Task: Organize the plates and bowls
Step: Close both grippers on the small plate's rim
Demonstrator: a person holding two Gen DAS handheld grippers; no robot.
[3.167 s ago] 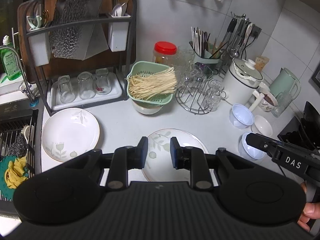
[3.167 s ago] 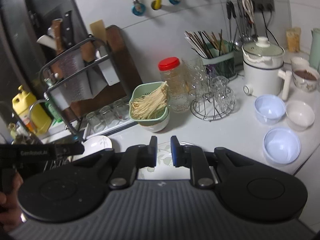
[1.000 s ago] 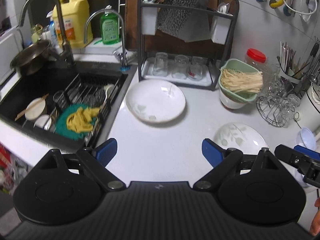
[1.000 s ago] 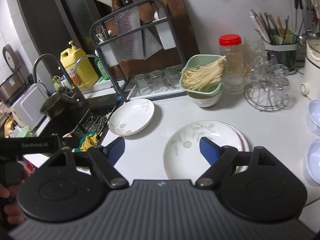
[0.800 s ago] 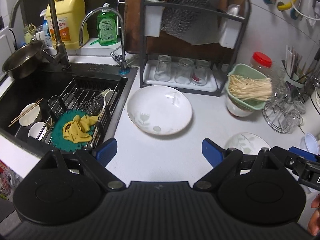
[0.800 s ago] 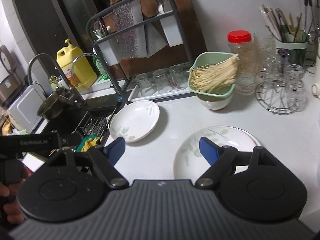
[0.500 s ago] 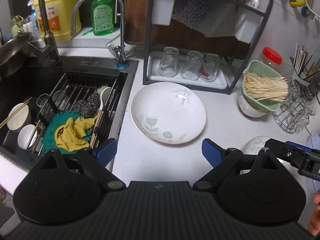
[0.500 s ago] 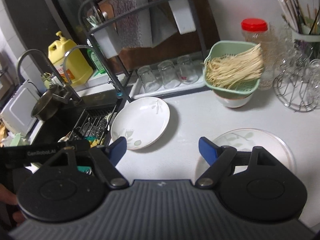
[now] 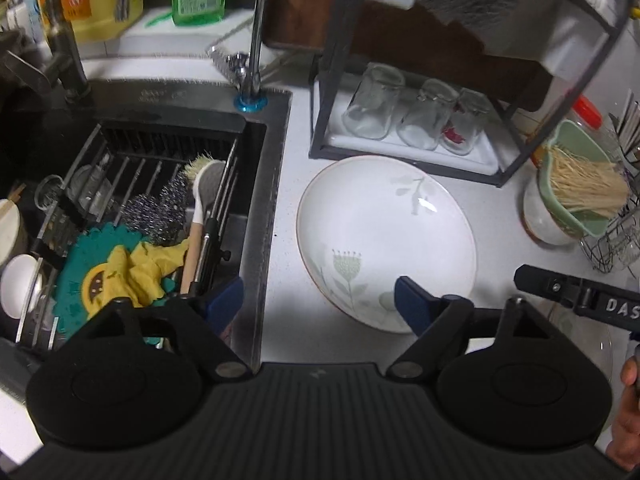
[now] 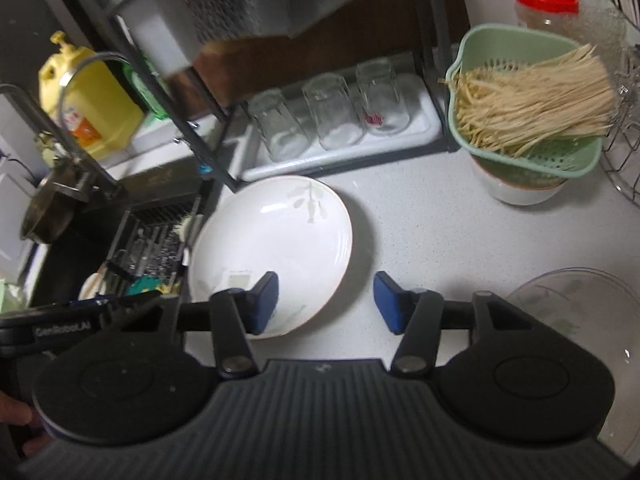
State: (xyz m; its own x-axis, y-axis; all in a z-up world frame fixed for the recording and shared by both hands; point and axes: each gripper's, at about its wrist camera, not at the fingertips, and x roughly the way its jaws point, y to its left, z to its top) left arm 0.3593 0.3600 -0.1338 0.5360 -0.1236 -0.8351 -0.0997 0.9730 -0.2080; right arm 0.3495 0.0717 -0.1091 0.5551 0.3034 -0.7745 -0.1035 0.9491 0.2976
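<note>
A glossy round white ceramic plate (image 9: 386, 240) lies at the speckled countertop's (image 10: 440, 232) sink-side edge. The left gripper (image 9: 318, 300) and right gripper (image 10: 325, 302), jaws just narrowing but still apart, hold nothing.

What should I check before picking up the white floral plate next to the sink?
1. White floral plate lies flat on the white counter: ok.
2. Plate holds nothing: ok.
3. Left tongs open, just closing, nothing between them: ok.
4. Right tongs open, just closing, nothing gripped: ok.
5. Near rim lined up between either pair's pads: not ok.
6. Black rack with upturned clear glasses sits close behind the plate; clearance: cannot tell.
</note>
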